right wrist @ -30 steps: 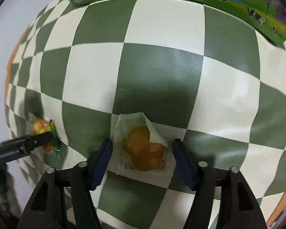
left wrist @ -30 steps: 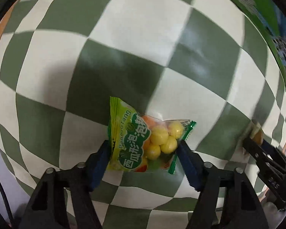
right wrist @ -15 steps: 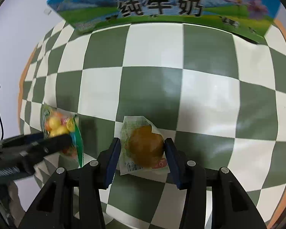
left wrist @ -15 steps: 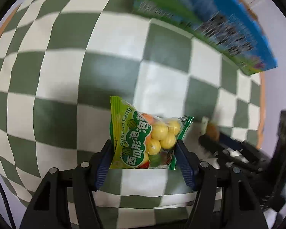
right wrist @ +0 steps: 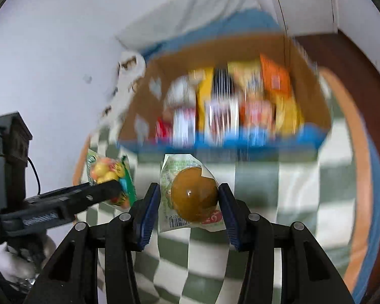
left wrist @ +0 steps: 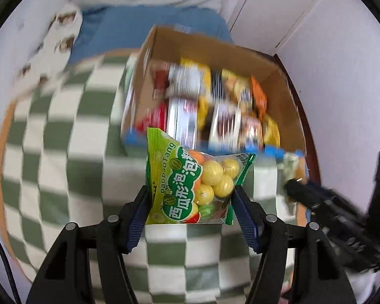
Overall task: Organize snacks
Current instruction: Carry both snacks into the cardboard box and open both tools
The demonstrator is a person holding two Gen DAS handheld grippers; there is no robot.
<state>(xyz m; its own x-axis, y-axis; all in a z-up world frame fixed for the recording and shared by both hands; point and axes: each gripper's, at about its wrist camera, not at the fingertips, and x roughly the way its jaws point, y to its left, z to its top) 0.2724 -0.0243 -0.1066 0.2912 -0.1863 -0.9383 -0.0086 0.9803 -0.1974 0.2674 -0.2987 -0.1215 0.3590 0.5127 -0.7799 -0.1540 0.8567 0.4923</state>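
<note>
The tabletop (left wrist: 63, 172) carries a green-and-white checked cloth with an orange edge showing at its left and right rims. At its far side stands an open cardboard box (left wrist: 286, 93) with a blue printed front, packed with upright snack packets (left wrist: 190, 96) in red, silver, yellow, black and orange; motion blur smears them in both views. Beyond the box lie blue fabric (left wrist: 129, 27) and pale walls, with a white door (left wrist: 271, 7) at the far right and a dark brown strip of floor (right wrist: 362, 63) to the right of the cloth.

A second ago both cameras looked almost straight down at bare checks, each packet lying on the cloth between spread jaws; now both packets hang clear above the cloth and the box fills the far half of each view. The right jaws have drawn in a good deal since then, the left only slightly.

The left gripper (left wrist: 190, 197) pinches a green bag of gum balls (left wrist: 190, 182) by its two side edges: a green panel with white lettering on the left, yellow, orange and green balls behind a clear window on the right. The right gripper (right wrist: 190, 197) clamps a pale, partly clear wrapper holding a round brown pastry (right wrist: 193, 197), with a barcode near its lower edge. In the right view the candy bag sits to the left, near the pastry but apart from it, both in front of the box's blue near wall
</note>
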